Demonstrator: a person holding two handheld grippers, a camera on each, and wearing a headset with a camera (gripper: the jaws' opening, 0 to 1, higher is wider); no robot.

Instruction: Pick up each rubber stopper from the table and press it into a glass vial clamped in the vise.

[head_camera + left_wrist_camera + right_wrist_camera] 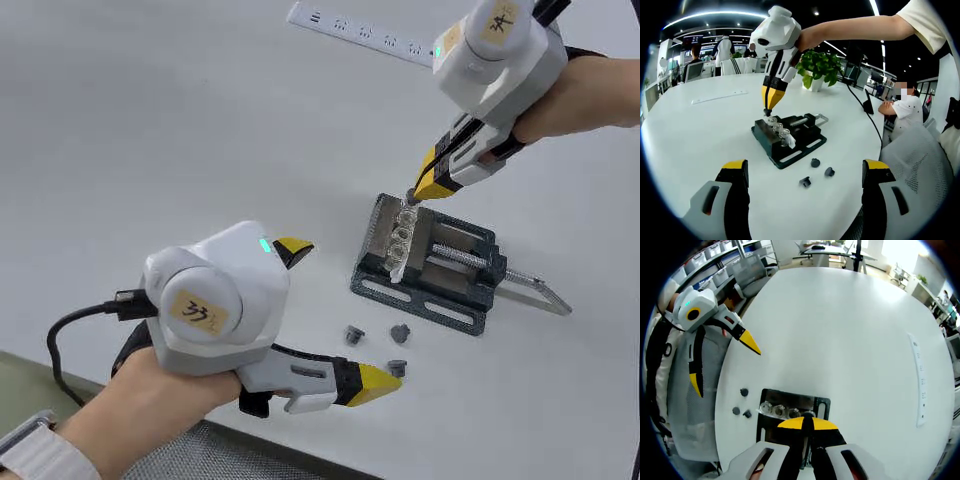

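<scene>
Plant beyond vise, stopper in right jaws

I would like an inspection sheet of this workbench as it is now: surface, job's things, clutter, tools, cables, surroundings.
Surface: white table, round edge toward the person.
Job's things: vise clamping a row of glass vials; three loose rubber stoppers on the table in front of it.
Clutter: white power strip at the far side.
Tools: left tool open, near the stoppers, holding nothing; right tool shut, tip at the far end of the vial row; whether it carries a stopper cannot be told.
Cables: black cable from the left tool.
Surroundings: open office, potted plant, seated people.
</scene>
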